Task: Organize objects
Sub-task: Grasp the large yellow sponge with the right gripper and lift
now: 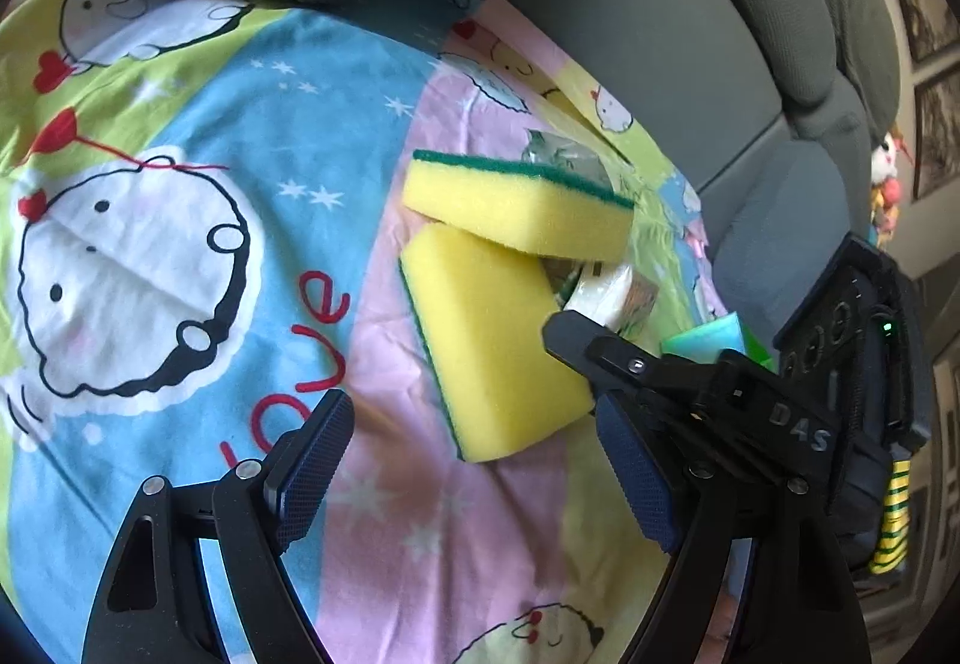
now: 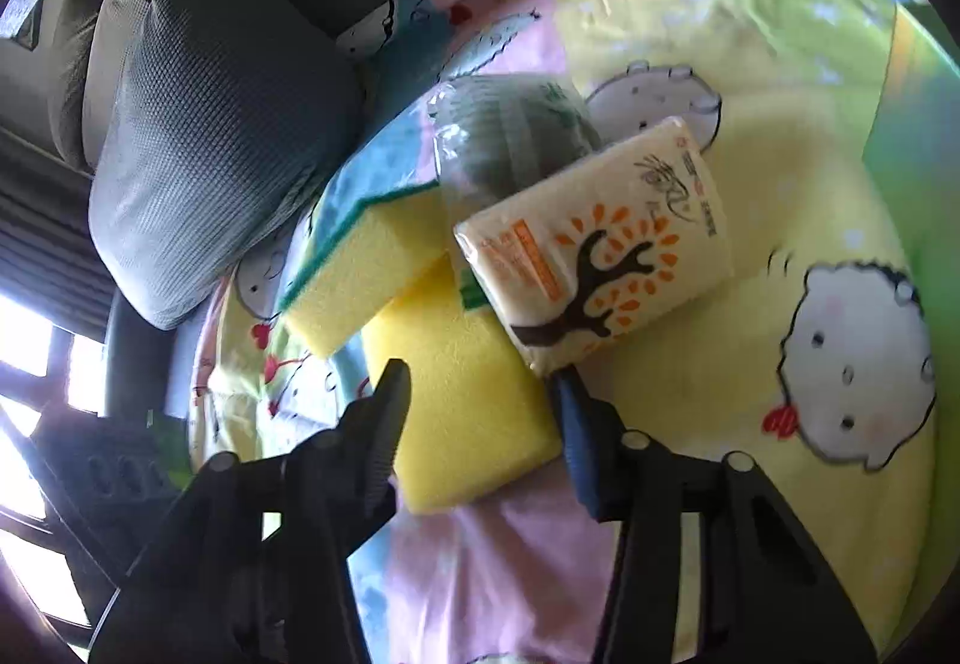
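since the right gripper (image 2: 480,394) straddles the lower sponge (image 2: 468,394) with 1 finger (image 2: 384,424) at its left edge and the other at its right edge, the step in hand looks like a pinch on that sponge. to do it well: keep both pads level on the foam sides, squeeze gently because foam gives, and lift straight so the upper sponge (image 2: 366,274) and the tissue pack (image 2: 600,256) leaning on it slide off rather than come along. the right finger sits just beside the tissue pack's corner, so it could catch the wrapper; i would watch that.

right gripper state: jaws partly closed, about the sponge's width. whether the pads press the foam or only sit at its edges i cannot tell from the right wrist view.

left gripper (image 1: 474,478): wide, nothing between its jaws, over the cartoon bedsheet (image 1: 180,184), just beside the near end of the lower sponge (image 1: 492,340).

outward: the 2 yellow sponges with green scrub faces overlap in a small pile, upper sponge (image 1: 516,208) across the far end of the lower. a clear bag with something grey-green (image 2: 510,135) lies behind them. grey cushion (image 2: 222,123) beyond, at the sofa back.
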